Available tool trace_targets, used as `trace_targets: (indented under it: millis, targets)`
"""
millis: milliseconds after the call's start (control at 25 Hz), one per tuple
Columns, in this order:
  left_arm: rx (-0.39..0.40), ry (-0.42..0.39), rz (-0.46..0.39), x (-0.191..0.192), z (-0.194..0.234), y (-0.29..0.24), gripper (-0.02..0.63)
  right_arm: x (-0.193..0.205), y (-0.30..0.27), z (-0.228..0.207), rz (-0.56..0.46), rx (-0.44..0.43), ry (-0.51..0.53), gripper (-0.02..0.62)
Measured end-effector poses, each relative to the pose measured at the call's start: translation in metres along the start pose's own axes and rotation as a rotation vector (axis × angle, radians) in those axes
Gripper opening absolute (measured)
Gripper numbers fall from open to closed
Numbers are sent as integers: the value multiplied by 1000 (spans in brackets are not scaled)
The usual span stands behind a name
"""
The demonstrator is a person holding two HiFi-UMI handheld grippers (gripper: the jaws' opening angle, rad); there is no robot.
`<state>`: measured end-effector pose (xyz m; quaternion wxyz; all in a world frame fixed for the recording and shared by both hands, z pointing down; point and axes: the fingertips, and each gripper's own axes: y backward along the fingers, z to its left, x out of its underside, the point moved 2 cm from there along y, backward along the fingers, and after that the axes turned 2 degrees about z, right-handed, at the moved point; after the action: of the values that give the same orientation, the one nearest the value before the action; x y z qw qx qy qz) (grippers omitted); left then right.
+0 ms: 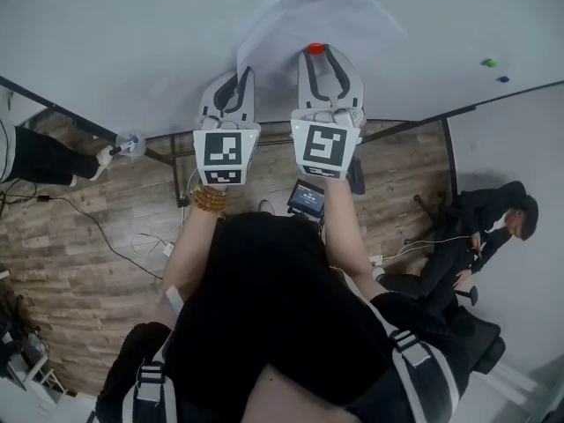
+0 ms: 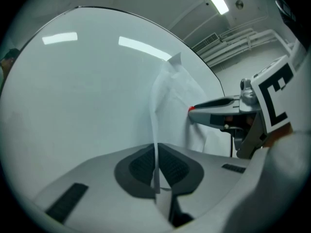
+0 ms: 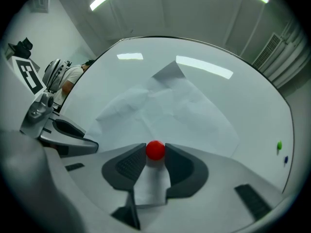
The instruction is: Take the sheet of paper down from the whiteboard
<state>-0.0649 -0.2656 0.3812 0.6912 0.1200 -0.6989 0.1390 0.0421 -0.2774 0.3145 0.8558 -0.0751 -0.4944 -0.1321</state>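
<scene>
Head view showed your left gripper (image 1: 243,74) clamped on the paper (image 1: 304,16) edge, likely steadying it; your right gripper (image 1: 318,55) pinched the red magnet (image 3: 155,150) pinning it up.

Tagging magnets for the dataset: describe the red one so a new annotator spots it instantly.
On the whiteboard, find the creased white sheet of paper. Low on it sits the red magnet, a small round ball pinched by the right gripper. The green magnet and blue magnet are off the paper, far right.
</scene>
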Motion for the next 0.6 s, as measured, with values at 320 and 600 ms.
trace_targets:
  millis: [320, 600]
  targets:
    - [-36, -27, -20, -3, 1, 1, 14, -1, 0, 0, -1, 4, -6, 120]
    - [-56, -25, -18, -3, 0, 1, 14, -2, 1, 0, 4, 7, -2, 118]
